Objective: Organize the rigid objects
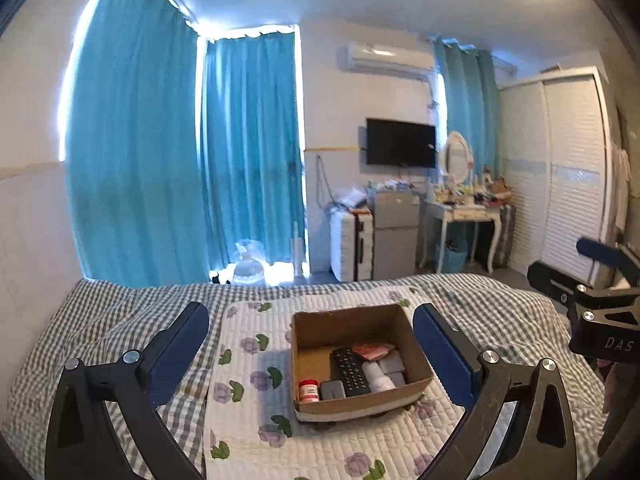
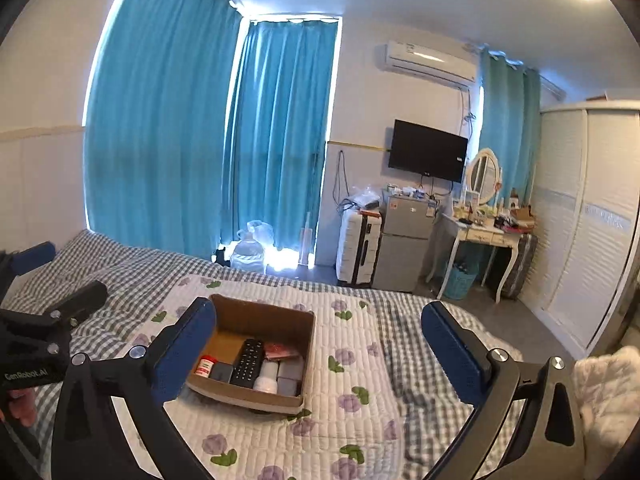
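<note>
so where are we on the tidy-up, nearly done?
Looks close to done. The cardboard box on the floral quilt already holds the remote, red-capped bottle, white bottle, grey blocks and a red packet. Nothing in hand: left gripper and right gripper have open jaws, both empty. No loose items visible on the bed.

1 box, 1 remote, 2 bottles
</note>
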A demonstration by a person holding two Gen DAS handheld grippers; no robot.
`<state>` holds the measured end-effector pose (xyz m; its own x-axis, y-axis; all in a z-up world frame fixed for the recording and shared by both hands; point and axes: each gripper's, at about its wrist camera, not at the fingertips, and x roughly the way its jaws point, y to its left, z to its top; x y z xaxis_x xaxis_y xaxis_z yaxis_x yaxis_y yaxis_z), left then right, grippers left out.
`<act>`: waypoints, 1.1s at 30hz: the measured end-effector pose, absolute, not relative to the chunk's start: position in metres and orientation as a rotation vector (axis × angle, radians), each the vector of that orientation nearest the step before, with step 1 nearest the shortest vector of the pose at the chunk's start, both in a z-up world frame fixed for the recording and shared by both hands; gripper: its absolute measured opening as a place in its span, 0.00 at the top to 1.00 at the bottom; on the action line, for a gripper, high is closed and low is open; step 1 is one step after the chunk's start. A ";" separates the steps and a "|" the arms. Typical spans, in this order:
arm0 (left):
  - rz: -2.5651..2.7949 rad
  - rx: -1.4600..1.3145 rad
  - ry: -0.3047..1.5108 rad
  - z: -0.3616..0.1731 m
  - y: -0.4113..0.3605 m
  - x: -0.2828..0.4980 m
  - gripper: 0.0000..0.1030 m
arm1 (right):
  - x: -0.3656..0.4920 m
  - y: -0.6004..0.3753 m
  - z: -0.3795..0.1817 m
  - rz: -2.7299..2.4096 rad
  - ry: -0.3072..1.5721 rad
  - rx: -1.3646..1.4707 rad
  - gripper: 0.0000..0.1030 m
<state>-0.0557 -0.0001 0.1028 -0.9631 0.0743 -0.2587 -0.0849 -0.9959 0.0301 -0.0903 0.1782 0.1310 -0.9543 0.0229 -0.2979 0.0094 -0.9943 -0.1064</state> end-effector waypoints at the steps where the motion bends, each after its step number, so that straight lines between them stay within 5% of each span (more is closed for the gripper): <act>1: 3.050 -0.368 0.062 0.094 0.000 -0.051 0.00 | -0.092 0.179 0.124 3.102 -0.141 -0.476 0.00; 6: 3.063 -0.313 0.037 0.034 -0.003 -0.051 0.00 | -0.097 0.178 0.062 3.128 -0.192 -0.301 0.00; 13: 3.074 -0.433 0.101 -0.009 0.006 -0.074 0.00 | -0.121 0.183 -0.009 3.120 -0.088 -0.482 0.00; 33: 3.060 -0.529 0.090 -0.020 0.008 -0.074 0.00 | -0.127 0.191 -0.021 3.105 -0.057 -0.566 0.00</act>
